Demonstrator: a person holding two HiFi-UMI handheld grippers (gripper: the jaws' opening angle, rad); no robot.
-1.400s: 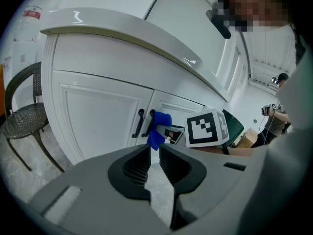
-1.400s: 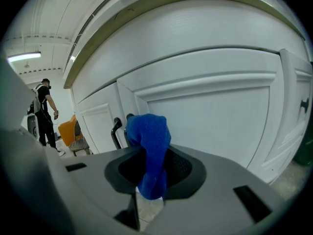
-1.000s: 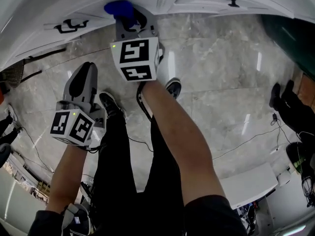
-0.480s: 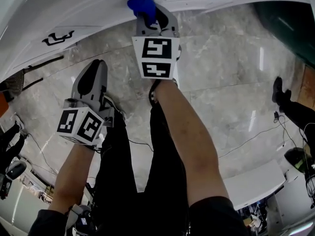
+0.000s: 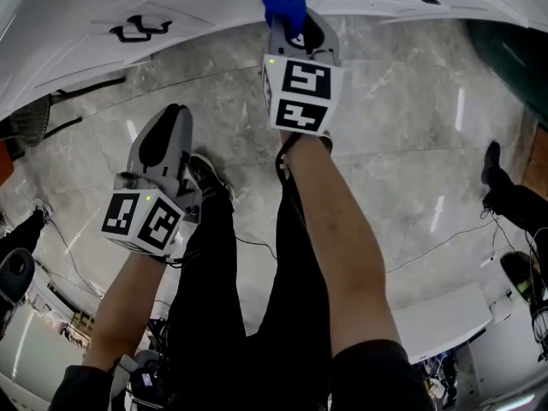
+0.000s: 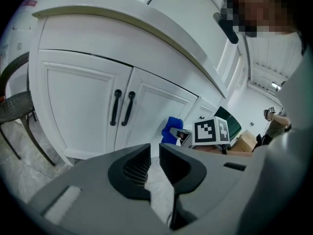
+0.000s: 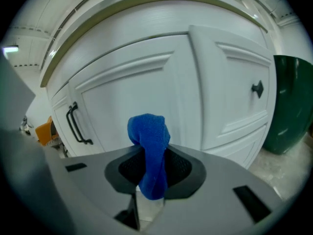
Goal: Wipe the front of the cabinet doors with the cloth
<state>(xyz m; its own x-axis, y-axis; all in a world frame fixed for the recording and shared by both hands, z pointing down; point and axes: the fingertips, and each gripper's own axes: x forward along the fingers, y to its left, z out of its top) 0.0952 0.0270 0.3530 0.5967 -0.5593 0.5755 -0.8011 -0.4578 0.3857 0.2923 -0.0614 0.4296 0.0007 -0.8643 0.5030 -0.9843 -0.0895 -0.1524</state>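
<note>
- My right gripper (image 7: 154,170) is clamped tight on the cloth (image 7: 149,141). The jaws pinch its lower part, so a bunched blue wad stands proud of the tips. I judge this keeps soft fabric, not hard plastic, towards the paint.
- The cloth is up at the cabinet doors (image 7: 142,77), near the vertical seam between two panels. From the head view it appears to be against the white front, but contact cannot be confirmed.
- The right gripper points squarely at the door face, which suits pressing the wad flat for a stroke.
- My left gripper (image 6: 155,163) has its jaws drawn together to a narrow slit, with nothing between them. It hangs low over the floor (image 5: 385,101), well back from the doors, so it does not obstruct the wiping arm.
- The door handles (image 6: 122,106) lie to the left of the cloth. A stroke that way would have to steer around them, or the wad may snag.
</note>
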